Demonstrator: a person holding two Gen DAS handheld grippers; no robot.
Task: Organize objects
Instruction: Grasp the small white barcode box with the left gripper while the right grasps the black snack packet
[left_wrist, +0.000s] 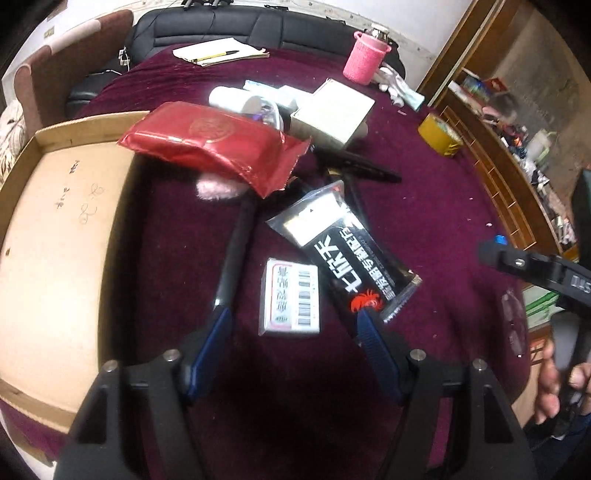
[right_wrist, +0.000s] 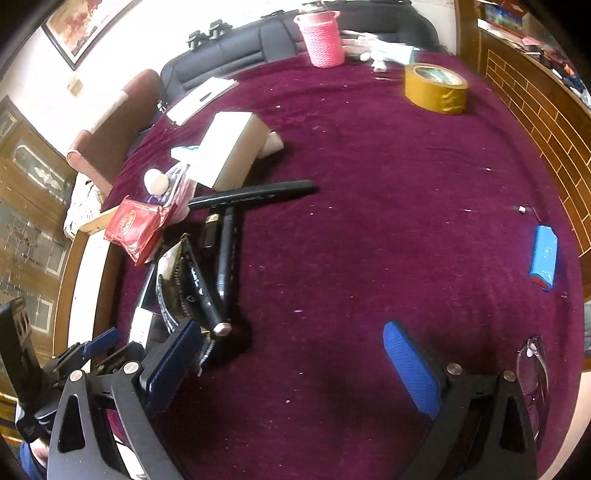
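Observation:
My left gripper (left_wrist: 295, 325) is open above a small white barcode box (left_wrist: 290, 297) and a black packet with a red crab (left_wrist: 347, 254) on the maroon tablecloth. A red foil packet (left_wrist: 210, 142) leans over the edge of a cardboard box (left_wrist: 55, 229) at the left. My right gripper (right_wrist: 291, 347) is open and empty over bare cloth, right of a pile of black pens (right_wrist: 225, 251), the red packet (right_wrist: 135, 225) and a white box (right_wrist: 229, 147). The left gripper (right_wrist: 99, 343) shows at the lower left there.
A yellow tape roll (right_wrist: 436, 88), a pink knitted cup (right_wrist: 323, 33) and a notepad (left_wrist: 218, 51) stand further back. A blue battery pack (right_wrist: 543, 258) lies at the right, glasses (right_wrist: 532, 373) near the table edge. Wooden shelves line the right side.

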